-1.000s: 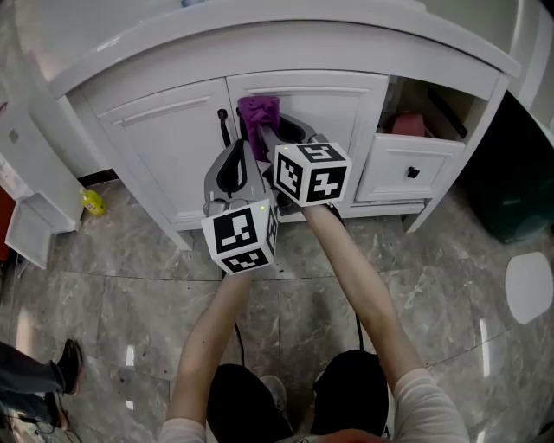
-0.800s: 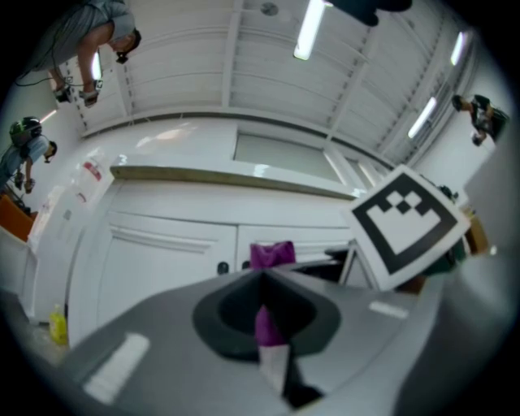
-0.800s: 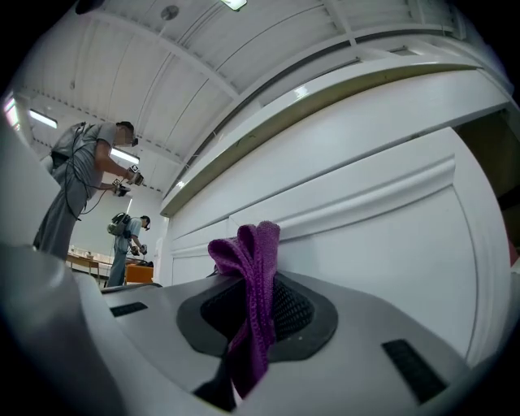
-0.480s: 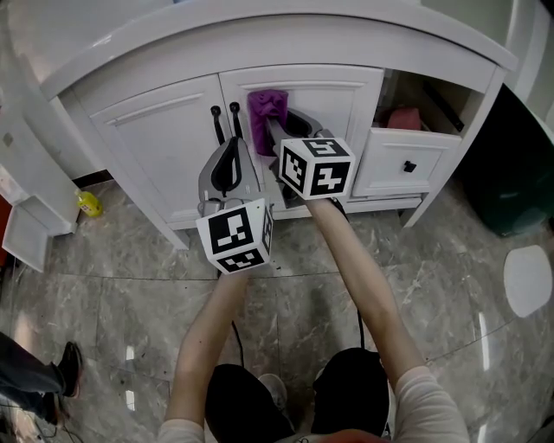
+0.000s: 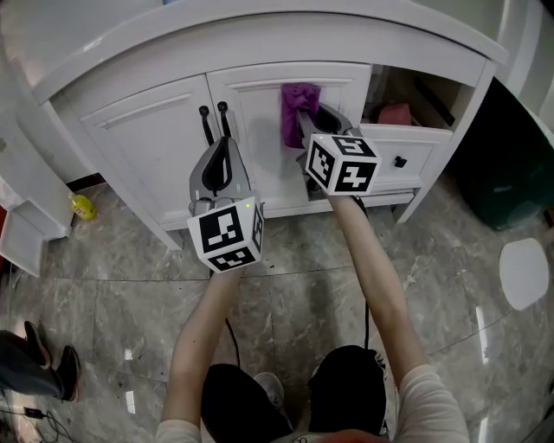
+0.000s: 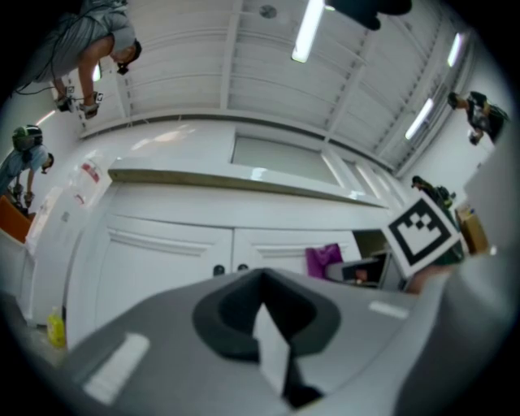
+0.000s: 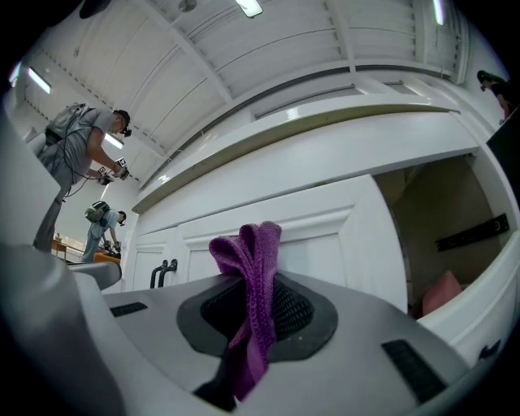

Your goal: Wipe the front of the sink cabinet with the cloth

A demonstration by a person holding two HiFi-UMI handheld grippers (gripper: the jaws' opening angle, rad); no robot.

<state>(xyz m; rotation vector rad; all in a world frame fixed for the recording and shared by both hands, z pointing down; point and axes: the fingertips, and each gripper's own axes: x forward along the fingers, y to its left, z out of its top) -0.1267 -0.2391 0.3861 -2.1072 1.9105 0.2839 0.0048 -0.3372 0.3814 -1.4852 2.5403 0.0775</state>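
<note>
As the purple cloth point(image 7: 250, 280) seems soft and light, we grip its bunched middle in the right tongs point(image 5: 308, 119) at the cabinet door point(image 5: 260, 164); the left tongs point(image 5: 220, 145) are clenched, empty.

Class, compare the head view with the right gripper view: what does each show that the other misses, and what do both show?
Only the head view: the floor, a yellow bottle and the person's forearms. Only the right gripper view: ceiling lights and people standing in the background. Both: the purple cloth pinched in the right gripper, the white cabinet door, its black handles, and the open compartment holding something pink.
</note>
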